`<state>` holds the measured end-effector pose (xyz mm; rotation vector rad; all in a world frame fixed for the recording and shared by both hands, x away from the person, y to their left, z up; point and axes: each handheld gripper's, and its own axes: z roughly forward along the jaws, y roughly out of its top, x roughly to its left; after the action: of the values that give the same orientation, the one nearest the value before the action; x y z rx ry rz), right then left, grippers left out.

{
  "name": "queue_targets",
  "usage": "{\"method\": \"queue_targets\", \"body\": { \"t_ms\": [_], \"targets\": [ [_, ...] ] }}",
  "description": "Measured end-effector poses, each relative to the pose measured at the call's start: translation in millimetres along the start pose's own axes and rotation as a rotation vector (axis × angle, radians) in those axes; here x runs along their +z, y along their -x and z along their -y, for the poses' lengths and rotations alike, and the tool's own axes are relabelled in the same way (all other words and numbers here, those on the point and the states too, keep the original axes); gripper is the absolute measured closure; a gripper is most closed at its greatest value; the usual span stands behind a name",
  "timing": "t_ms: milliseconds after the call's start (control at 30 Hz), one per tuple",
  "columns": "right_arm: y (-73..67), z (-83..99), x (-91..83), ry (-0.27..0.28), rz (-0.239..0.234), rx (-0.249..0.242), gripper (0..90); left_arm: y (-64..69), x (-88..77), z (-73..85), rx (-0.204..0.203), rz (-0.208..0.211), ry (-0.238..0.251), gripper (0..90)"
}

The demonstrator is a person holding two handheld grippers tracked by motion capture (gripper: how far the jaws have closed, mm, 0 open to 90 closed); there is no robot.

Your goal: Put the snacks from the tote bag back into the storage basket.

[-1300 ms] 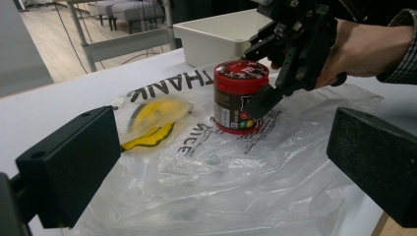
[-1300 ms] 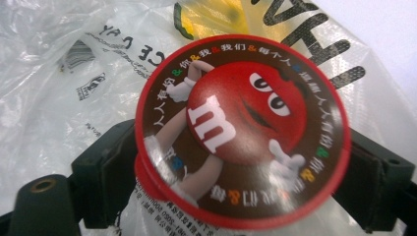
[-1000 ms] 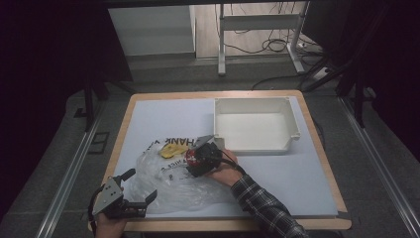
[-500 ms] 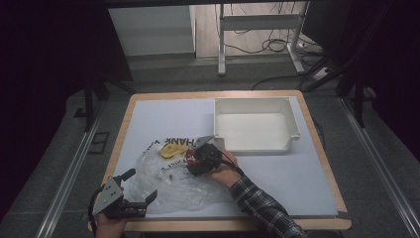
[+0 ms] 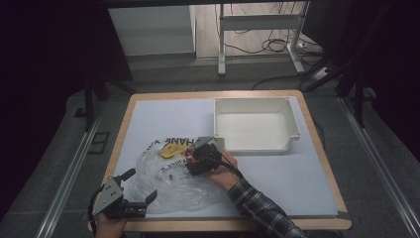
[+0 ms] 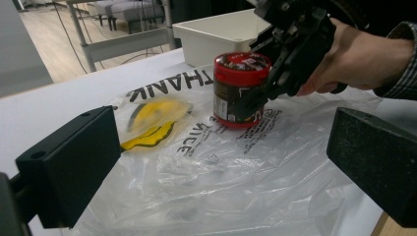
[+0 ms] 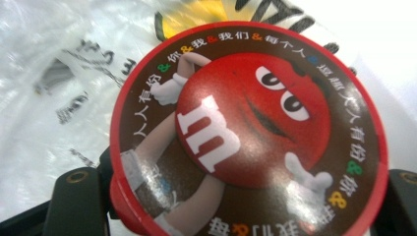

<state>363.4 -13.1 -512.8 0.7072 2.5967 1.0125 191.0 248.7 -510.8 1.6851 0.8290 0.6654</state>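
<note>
While the left gripper (image 5: 132,201) waits at the table's (image 5: 297,173) near edge, jaws apart with nothing between them, a clear plastic bag (image 6: 236,182) spreads just ahead of it. Farther in, the right gripper (image 5: 194,159) has just closed its jaws on a red-lidded jar (image 6: 240,91), which stands upright on the bag. Beyond sits a white tray (image 5: 255,124).

tub (image 6: 239,91): red lid, brown body | bag (image 6: 206,177): clear, black lettering (yellow patch) | tray (image 5: 255,124): white
</note>
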Motion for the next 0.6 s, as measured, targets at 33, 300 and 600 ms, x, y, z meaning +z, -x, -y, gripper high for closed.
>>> {"method": "queue_targets", "body": {
  "t_ms": [33,300,600],
  "targets": [
    [-0.8,-2.5,-3.6,0.003,-0.002,0.003,26.0,0.0,-0.1,-0.1,0.0,0.0,0.001,0.0],
    [-4.5,-7.4,-15.9,0.029,-0.01,-0.011,26.0,0.2,0.2,0.0,0.001,0.0,-0.001,0.0],
    [-3.8,-8.2,-26.9,0.024,-0.007,-0.012,26.1,0.1,0.5,0.1,0.0,0.0,-0.002,0.0]
  ]
}}
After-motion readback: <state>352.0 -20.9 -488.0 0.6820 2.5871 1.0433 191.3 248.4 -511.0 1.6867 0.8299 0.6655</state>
